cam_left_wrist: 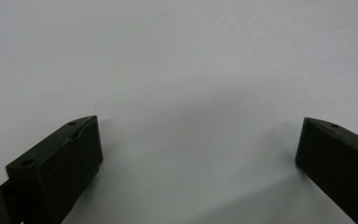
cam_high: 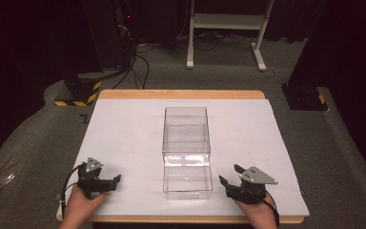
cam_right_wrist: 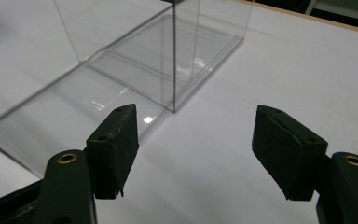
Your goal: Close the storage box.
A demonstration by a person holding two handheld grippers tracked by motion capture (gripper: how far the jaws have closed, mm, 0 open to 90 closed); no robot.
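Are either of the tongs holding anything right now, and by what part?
Nothing is held. The left tongs and right tongs are open on either side of the clear box.

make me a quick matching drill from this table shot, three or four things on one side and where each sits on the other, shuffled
Things:
1. clear plastic box
2. left gripper
3. right gripper
4. white metal stand

Places:
A. on the floor beyond the table's far edge
B. near the table's front left corner, jaws open
C. middle of the white table sheet
D. near the table's front right corner, jaws open

Pairs: 1-C, 2-B, 3-D, 4-A
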